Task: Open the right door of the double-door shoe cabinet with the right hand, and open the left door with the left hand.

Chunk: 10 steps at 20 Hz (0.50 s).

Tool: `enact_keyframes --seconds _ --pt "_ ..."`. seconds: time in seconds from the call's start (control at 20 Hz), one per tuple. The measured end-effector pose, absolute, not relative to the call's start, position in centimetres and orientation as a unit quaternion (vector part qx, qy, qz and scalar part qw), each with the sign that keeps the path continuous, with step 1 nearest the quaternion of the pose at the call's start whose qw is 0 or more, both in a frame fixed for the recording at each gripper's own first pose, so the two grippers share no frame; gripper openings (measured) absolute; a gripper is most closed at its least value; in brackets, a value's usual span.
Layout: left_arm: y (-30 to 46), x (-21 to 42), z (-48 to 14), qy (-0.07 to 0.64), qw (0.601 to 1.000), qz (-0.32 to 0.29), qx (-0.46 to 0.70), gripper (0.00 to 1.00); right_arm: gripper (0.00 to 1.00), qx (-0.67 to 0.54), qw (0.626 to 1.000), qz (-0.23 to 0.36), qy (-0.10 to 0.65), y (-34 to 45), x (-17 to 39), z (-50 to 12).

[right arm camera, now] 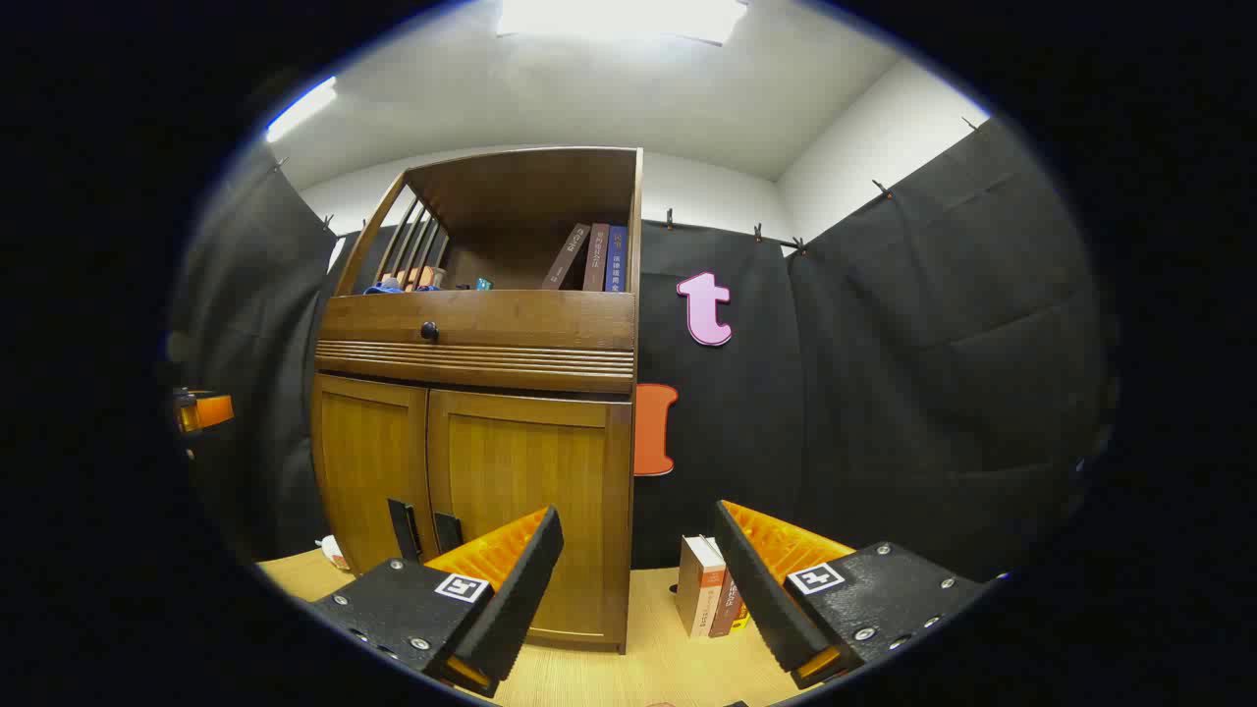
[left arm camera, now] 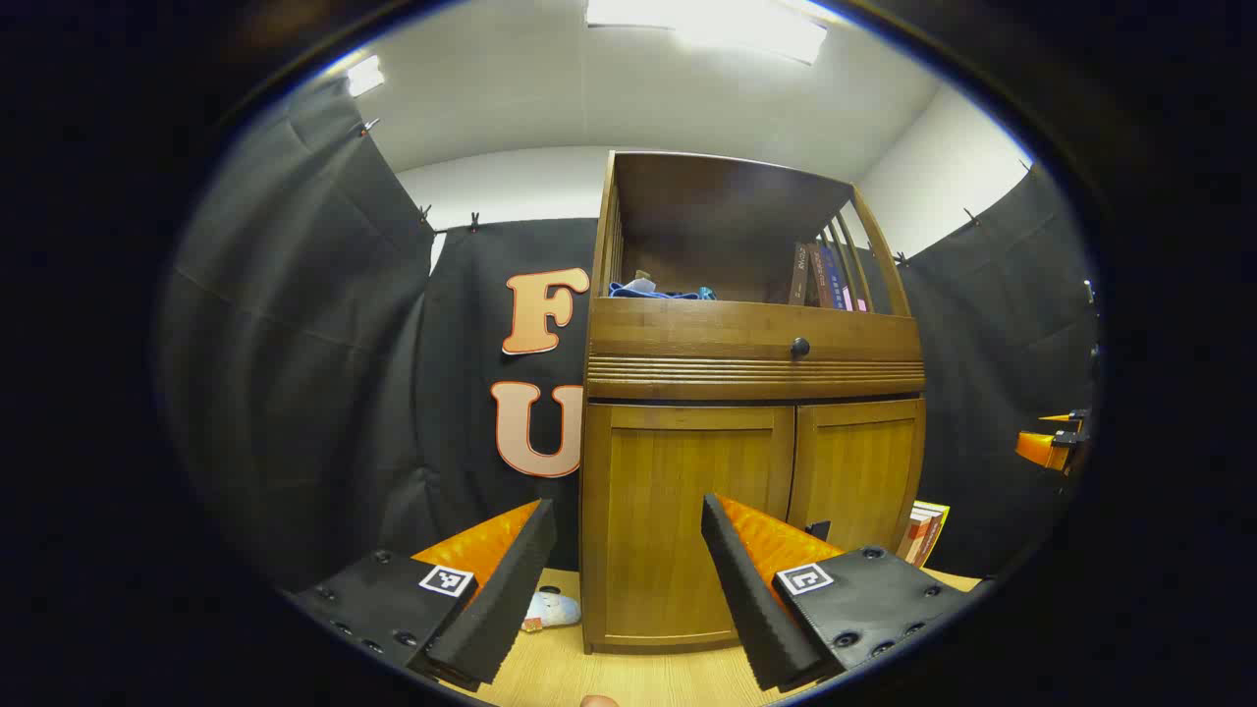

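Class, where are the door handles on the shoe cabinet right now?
In the right gripper view, the two door handles sit side by side low on the closed doors, at their meeting edges, just above the right gripper's left finger.

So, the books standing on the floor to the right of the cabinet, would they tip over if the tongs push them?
Probably yes. The books stand upright on the smooth wooden floor and seem to have no support beside them, so a sideways push would likely topple them. They look stiff and fairly heavy for their size, so they may slide a little first. The right tongs are open beside them.
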State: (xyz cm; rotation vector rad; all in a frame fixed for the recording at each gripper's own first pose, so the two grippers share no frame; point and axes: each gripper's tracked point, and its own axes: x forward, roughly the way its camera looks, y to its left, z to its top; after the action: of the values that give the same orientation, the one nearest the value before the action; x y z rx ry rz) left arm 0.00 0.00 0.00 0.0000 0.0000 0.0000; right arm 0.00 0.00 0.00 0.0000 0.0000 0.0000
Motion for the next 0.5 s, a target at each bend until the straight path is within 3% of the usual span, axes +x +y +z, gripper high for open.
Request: enact_keyframes --seconds 0.5 --pt "0.3 -0.7 1.2 -0.010 1.000 0.005 0.012 0.94 1.00 -0.001 1.000 -0.003 0.002 -0.3 -0.4 0.1"
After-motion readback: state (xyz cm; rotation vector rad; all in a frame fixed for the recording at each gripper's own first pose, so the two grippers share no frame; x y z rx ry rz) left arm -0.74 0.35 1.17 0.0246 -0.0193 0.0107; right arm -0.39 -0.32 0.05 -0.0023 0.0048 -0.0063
